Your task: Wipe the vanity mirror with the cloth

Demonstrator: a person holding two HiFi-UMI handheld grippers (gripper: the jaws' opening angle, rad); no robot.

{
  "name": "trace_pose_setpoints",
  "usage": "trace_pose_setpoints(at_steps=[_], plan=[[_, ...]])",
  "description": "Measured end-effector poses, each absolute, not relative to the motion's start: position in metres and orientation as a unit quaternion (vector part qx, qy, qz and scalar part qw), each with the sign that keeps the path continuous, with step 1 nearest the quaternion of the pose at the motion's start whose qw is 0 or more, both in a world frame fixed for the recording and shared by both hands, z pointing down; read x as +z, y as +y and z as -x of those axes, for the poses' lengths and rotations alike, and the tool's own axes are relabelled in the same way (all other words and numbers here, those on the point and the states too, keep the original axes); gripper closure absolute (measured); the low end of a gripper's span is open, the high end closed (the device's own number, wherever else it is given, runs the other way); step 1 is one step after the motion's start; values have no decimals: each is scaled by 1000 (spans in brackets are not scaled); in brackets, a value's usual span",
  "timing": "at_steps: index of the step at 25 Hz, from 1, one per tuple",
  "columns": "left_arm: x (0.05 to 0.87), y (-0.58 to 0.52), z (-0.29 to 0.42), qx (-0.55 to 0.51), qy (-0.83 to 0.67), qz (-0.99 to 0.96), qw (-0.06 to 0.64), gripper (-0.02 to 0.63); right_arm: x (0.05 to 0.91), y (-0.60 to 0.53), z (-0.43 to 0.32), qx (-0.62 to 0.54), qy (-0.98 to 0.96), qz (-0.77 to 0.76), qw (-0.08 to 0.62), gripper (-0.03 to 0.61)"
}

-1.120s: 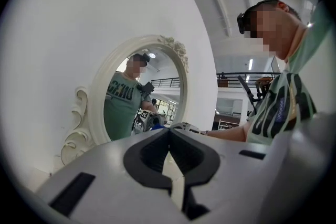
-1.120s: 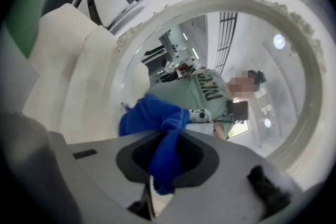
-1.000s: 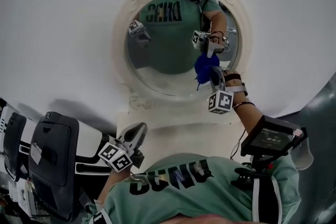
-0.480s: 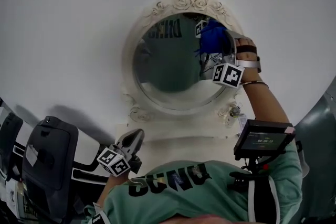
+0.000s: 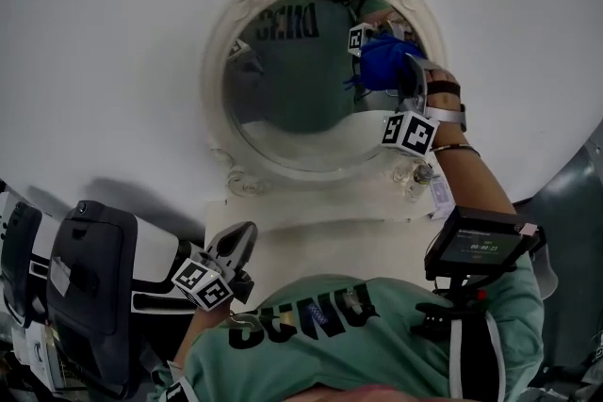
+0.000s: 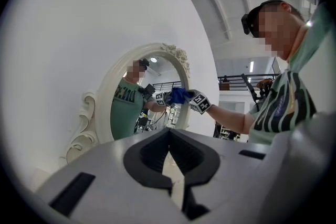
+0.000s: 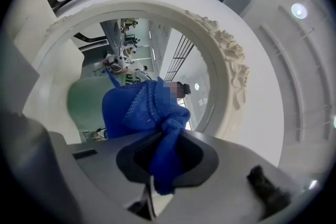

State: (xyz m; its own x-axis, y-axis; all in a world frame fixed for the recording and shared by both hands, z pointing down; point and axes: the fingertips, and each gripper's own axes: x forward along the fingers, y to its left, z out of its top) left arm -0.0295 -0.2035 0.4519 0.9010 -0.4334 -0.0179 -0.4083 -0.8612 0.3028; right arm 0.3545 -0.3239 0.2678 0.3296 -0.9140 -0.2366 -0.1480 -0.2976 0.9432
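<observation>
Starting at the far left of the head view, we have a black boxy object [image 5: 89, 282] sitting low. Just beside it our left gripper [image 5: 241, 240] hangs in front of the green shirt [image 5: 320, 334], well apart from the glass. In the left gripper view its jaws are drawn together with nothing between them, pointing toward the mirror from off to one side.

Moving to the middle, we come to the vanity mirror [image 5: 283, 80], an oval glass standing upright on a white ledge [image 5: 320, 226] against the white wall. It has a white carved frame [image 5: 219, 61] with roses along the top. We can see the shirt and both marker cubes reflected in the glass.

Over to the right now, and here is the action. The blue cloth [image 5: 384, 63] is bunched up against the upper right part of the glass, just inside the frame. Our right gripper [image 5: 405, 75] is raised to it, and the right gripper view shows the jaws clamped on a fold of that cloth, the rest of it bulging out ahead of the tips. Farther right and lower, a small screen [image 5: 479, 245] sits by the right forearm.
</observation>
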Motion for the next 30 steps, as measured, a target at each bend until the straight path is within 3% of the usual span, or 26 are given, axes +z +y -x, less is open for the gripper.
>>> trace_pose_setpoints(at_steps=[6, 13, 25, 30], plan=[[480, -203, 11, -5, -208, -963, 171, 604, 409, -327, -366, -365, -440, -665, 480, 528], [494, -183, 2, 38, -201, -956, 210, 604, 567, -309, -361, -285, -490, -596, 569, 528], [482, -171, 12, 26, -211, -957, 198, 604, 593, -313, -344, -202, -551, -561, 584, 528], [464, -180, 17, -4, -214, -960, 181, 604, 543, -312, -336, -252, -546, -552, 578, 528]])
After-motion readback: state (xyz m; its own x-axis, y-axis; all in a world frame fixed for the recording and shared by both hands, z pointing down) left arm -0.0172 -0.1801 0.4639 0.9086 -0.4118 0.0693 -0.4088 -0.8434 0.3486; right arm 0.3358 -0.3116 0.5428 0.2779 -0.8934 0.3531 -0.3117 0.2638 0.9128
